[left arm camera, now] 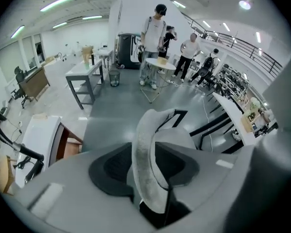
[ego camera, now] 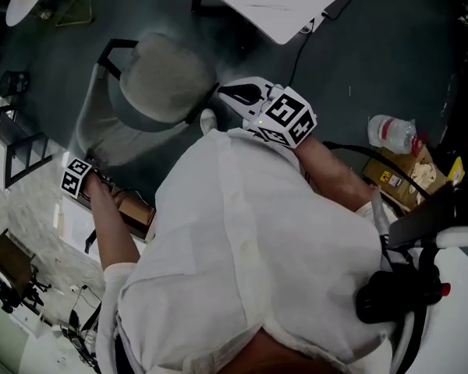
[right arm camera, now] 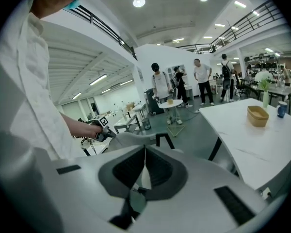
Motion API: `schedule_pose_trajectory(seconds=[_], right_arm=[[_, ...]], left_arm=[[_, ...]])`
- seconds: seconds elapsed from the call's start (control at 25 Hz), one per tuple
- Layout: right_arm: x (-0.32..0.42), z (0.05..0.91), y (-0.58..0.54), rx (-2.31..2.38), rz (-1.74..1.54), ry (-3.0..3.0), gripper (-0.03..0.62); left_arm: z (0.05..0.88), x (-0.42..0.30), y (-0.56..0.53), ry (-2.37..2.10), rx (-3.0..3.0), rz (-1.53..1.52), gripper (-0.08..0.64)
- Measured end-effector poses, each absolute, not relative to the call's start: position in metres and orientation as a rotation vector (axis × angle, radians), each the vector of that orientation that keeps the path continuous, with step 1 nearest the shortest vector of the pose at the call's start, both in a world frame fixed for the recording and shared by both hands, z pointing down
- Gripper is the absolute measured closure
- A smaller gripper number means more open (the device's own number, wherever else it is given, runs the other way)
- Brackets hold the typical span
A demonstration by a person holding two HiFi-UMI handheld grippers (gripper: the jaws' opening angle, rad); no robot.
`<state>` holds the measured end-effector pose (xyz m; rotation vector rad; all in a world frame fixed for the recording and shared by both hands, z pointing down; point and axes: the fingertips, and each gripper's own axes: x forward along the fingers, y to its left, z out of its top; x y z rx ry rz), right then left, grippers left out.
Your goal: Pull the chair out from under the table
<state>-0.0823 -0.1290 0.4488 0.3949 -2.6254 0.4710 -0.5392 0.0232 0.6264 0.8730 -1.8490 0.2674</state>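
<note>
The left tool (left arm camera: 146, 171) is standing apart around the edge of the chair (left arm camera: 144, 130) back, not visibly pinching it. The right tool (right arm camera: 144, 161) is sitting closed and empty nearby. The chair is standing clear of the far bench (ego camera: 274, 2), so the pull looks finished. Next, the left tool needs lifting away cleanly.

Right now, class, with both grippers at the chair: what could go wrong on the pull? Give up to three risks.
1. The left gripper has its jaws apart around the back of the chair, so a pull may slip off.
2. The right gripper is shut, with no clear hold on the chair, so it may not help.
3. A cable trails beside the chair and a bottle lies nearby, so there may be a snag or a trip.
</note>
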Motion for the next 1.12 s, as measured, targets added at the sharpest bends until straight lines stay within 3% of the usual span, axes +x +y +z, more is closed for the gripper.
schedule_pose_trajectory(seconds=[0.28,0.48,0.88,1.12], right_arm=[[-0.062,0.442,-0.127,0.273,0.439,-2.648,0.583],[-0.036,0.427,-0.13,0.197,0.411,-2.656,0.583],[-0.003,0.435,-0.098,-0.023,0.37,-2.667,0.583],[0.012,0.441,-0.084,-0.104,0.352,-2.667,0.583]], left_arm=[[0.553,-0.489,0.014,-1.995,1.053,0.155,0.418],[0.495,-0.408,-0.012,-2.005,1.262,0.053,0.552],[0.439,-0.166,-0.016,-1.656,1.879,0.134,0.554],[0.421,-0.092,0.001,-1.603,1.974,0.19,0.554]])
